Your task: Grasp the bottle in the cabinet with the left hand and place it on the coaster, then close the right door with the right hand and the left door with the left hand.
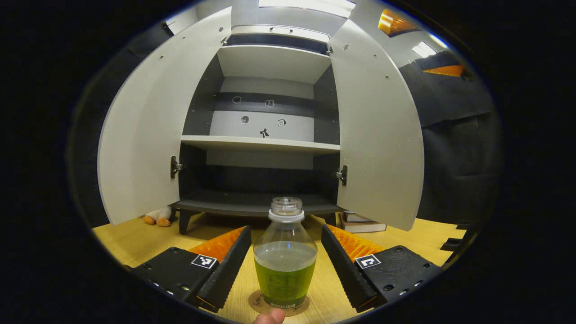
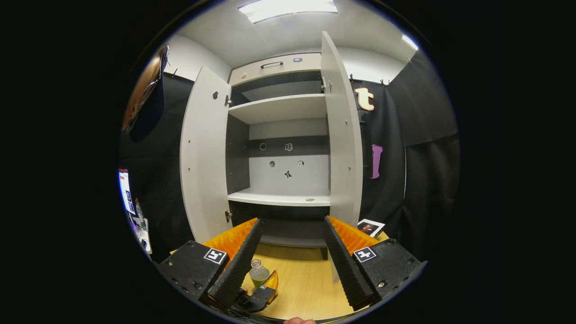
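While the cabinet (image 1: 270, 112) stands with both doors swung wide, your left gripper (image 1: 285, 263) sits open low in the frame, fingers flanking but clear of the bottle (image 1: 285, 261), upright on the coaster (image 1: 256, 302) on the counter (image 1: 135, 238). Your right gripper (image 2: 290, 258), bottom centre, is spread open and empty.

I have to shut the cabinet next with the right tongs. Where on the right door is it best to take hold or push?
Push on the right door rather than grip it: it stands swung open, nearly edge-on, with no handle visible. Press the flat outer face near its free front edge, farthest from the hinges, coming from the right side with the right tongs.
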`<control>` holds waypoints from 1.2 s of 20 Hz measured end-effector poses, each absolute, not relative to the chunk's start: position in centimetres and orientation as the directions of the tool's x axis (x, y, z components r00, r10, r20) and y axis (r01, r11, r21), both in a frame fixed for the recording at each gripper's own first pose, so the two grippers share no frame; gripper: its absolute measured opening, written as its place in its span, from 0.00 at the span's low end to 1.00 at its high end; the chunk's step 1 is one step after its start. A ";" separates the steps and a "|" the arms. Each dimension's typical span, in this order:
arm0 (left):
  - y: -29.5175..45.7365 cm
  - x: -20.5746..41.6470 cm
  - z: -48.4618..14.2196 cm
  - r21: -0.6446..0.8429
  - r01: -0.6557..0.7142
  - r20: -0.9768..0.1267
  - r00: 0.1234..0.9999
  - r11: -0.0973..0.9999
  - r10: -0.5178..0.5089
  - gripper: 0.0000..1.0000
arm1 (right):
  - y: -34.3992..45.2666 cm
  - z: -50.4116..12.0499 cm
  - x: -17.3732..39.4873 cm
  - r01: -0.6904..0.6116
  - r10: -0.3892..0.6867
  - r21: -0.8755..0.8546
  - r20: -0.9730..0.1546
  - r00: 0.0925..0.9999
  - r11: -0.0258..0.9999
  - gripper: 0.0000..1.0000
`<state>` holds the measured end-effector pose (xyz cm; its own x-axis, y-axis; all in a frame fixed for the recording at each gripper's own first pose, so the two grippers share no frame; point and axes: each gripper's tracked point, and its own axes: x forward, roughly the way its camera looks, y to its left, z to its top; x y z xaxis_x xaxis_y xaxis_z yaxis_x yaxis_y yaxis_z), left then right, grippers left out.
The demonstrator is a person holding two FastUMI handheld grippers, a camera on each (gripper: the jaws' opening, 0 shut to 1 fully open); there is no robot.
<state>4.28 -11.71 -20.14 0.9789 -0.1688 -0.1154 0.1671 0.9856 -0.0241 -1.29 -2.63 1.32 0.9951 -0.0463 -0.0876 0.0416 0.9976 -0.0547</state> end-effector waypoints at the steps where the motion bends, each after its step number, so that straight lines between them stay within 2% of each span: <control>1: -11.3 4.2 -18.8 -0.028 0.159 -0.092 0.983 0.987 -0.161 0.95 | -2.6 1.4 -1.3 0.041 -0.045 -0.055 -0.083 0.996 0.998 0.84; 7: -9.7 4.7 -11.1 -0.038 0.164 0.012 0.986 0.986 -0.164 0.95 | -2.8 1.0 -1.0 0.042 -0.043 -0.010 -0.061 0.997 0.999 0.84; 11: -8.8 5.0 -7.7 -0.019 0.170 0.012 0.985 0.985 -0.170 0.94 | -3.3 1.0 -0.9 0.047 -0.047 -0.001 -0.035 0.998 0.999 0.84; 14: -8.2 4.3 -6.7 -0.013 0.168 -0.038 0.985 0.986 -0.168 0.95 | -4.4 2.0 -1.2 0.065 -0.066 0.028 0.000 0.998 0.997 0.84; 17: -7.4 2.5 -6.4 -0.016 0.157 -0.097 0.983 0.987 -0.158 0.95 | -7.6 4.7 -1.8 0.128 -0.131 0.053 0.072 0.989 0.990 0.84; 22: -6.4 1.0 -5.3 -0.008 0.160 -0.100 0.982 0.987 -0.160 0.94 | -15.8 12.9 -1.8 0.273 -0.266 -0.004 0.206 0.942 0.962 0.84; 24: -5.8 0.6 -5.5 -0.002 0.146 -0.106 0.984 0.989 -0.145 0.95 | -19.1 15.5 -0.8 0.325 -0.314 -0.015 0.224 0.923 0.945 0.84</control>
<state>0.61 -5.77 -5.48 0.9838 -0.1449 -0.1055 0.1455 0.9894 -0.0022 -0.83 -19.13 15.46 0.9226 -0.3138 0.2245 0.3253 0.9455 -0.0154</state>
